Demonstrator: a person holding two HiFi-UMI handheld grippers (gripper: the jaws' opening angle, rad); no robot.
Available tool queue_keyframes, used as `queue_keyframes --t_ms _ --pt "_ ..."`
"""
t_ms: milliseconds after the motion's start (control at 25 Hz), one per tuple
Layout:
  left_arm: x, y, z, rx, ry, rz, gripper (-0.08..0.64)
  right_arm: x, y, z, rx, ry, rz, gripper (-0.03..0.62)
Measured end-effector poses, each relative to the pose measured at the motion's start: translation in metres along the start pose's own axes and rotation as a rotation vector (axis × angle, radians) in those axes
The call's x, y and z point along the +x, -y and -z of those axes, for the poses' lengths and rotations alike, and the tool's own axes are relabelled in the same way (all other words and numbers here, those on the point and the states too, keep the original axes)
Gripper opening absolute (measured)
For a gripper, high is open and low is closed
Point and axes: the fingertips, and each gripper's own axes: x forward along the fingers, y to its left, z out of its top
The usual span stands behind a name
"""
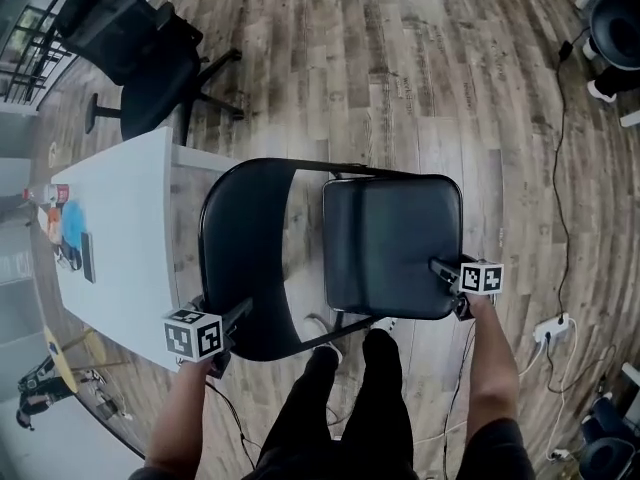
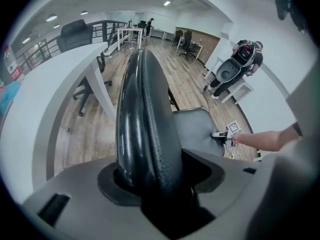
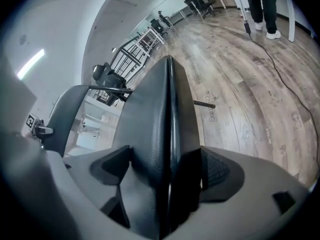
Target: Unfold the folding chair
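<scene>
Left gripper [image 1: 243, 311]: jaws wide, clamped on the backrest [image 1: 232, 236] rim, lower left. Right gripper [image 1: 440, 266]: clamped on the seat [image 1: 390, 218] edge, right of centre. Folding chair [image 1: 380, 268]: seat lies flat between both grippers, apparently nearly unfolded. Head view shows this spread; gripper views show edges only

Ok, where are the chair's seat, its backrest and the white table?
seat [image 1: 392, 238], head view, middle of the cushion.
backrest [image 1: 238, 258], head view, middle of the padded panel.
white table [image 1: 125, 238], head view, bare top.
</scene>
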Motion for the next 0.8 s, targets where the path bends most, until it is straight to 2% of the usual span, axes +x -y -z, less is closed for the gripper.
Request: queue_keyframes --t_ms 360,560,680,800 --pt "0.021 0.053 -0.007 0.014 0.003 -0.021 0.239 0.007 0.052 0.007 0.027 0.005 -0.048 0.417" --pt "0.027 0.087 -0.016 0.027 0.021 -0.016 0.227 0.009 0.077 0.007 0.03 0.02 -0.038 0.433" --pt "0.032 0.103 -0.017 0.042 0.02 -0.022 0.216 0.014 0.09 0.012 0.035 0.004 -0.02 0.448" --pt "0.034 0.108 -0.016 0.051 0.018 -0.011 0.215 0.015 0.093 0.017 0.04 -0.024 -0.047 0.451"
